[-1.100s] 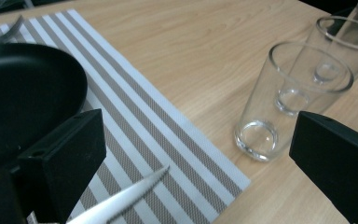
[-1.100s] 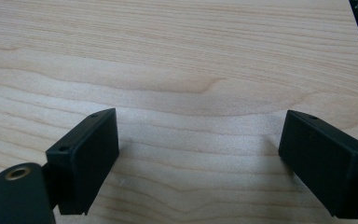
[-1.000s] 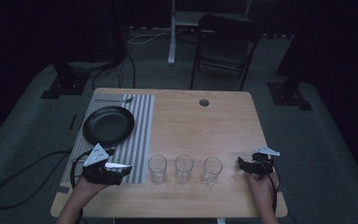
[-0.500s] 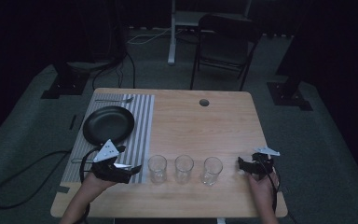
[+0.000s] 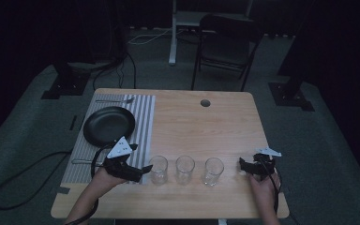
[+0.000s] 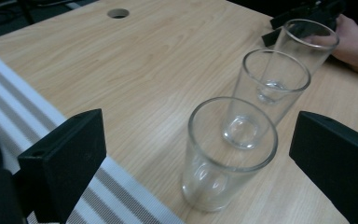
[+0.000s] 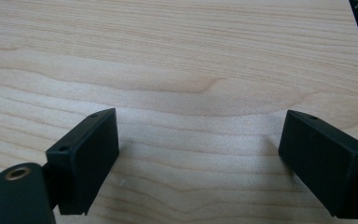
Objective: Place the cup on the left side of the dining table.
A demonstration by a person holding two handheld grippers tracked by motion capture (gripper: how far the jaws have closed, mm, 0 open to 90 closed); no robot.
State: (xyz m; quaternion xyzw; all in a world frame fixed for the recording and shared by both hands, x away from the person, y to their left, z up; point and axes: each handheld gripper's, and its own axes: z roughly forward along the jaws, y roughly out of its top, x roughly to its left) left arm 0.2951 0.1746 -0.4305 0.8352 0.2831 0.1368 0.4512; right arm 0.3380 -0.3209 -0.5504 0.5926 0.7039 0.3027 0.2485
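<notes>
The nearest glass (image 6: 230,151), leftmost of three in a row near the table's (image 5: 201,126) front edge, looks light, slick and breakable, best pinched mid-wall by the left gripper (image 6: 198,168), whose jaws stand spread around it untouching, while the right gripper (image 7: 198,158) rests spread and empty.

overhead table (image 5: 225,117) view, two close tool-mounted views

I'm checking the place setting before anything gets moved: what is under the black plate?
The black plate sits on a grey-and-white striped placemat, which lies on the wooden table. The mat's stripes show all around the plate; whatever lies directly beneath the plate is covered.
</notes>
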